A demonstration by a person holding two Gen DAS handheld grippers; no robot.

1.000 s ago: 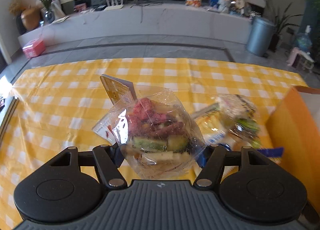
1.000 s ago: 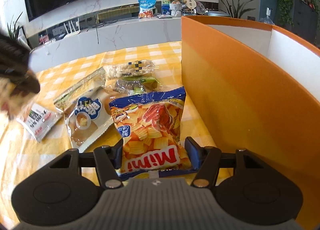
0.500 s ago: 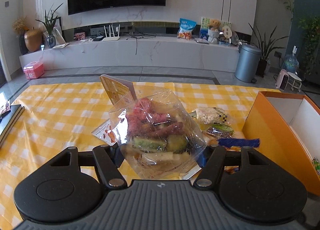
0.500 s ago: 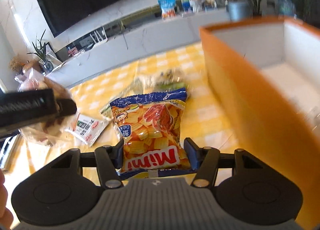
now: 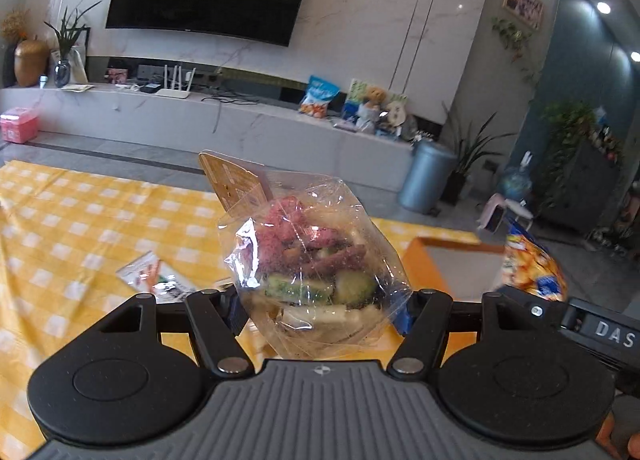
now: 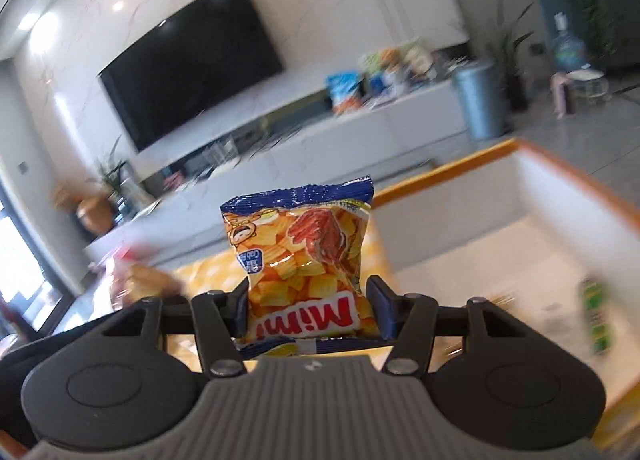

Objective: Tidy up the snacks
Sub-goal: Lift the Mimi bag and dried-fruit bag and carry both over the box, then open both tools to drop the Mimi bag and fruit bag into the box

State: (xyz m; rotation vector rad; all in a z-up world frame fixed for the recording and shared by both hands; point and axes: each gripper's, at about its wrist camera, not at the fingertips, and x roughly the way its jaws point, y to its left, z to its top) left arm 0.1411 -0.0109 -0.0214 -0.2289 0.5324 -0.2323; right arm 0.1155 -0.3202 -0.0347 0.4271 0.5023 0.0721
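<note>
My left gripper (image 5: 320, 306) is shut on a clear bag of mixed snacks (image 5: 316, 256) with a cardboard header, held up above the yellow checked table (image 5: 72, 236). My right gripper (image 6: 307, 310) is shut on an orange and blue Mimi chips bag (image 6: 308, 256), lifted beside the orange box (image 6: 568, 196). That chips bag (image 5: 534, 268) and the right gripper's body show at the right edge of the left wrist view. The orange box (image 5: 424, 260) lies just beyond the clear bag; its white inside holds a green packet (image 6: 596, 316).
A small flat packet (image 5: 150, 276) lies on the table left of the left gripper. Beyond the table stand a long white TV bench (image 5: 200, 120) with snack bags and toys, a grey bin (image 5: 426, 176) and potted plants.
Both grippers rose with their bags and tilted upward, so the room fills more of each view. The right gripper lifted the chips bag off the table to the level of the box's rim.
</note>
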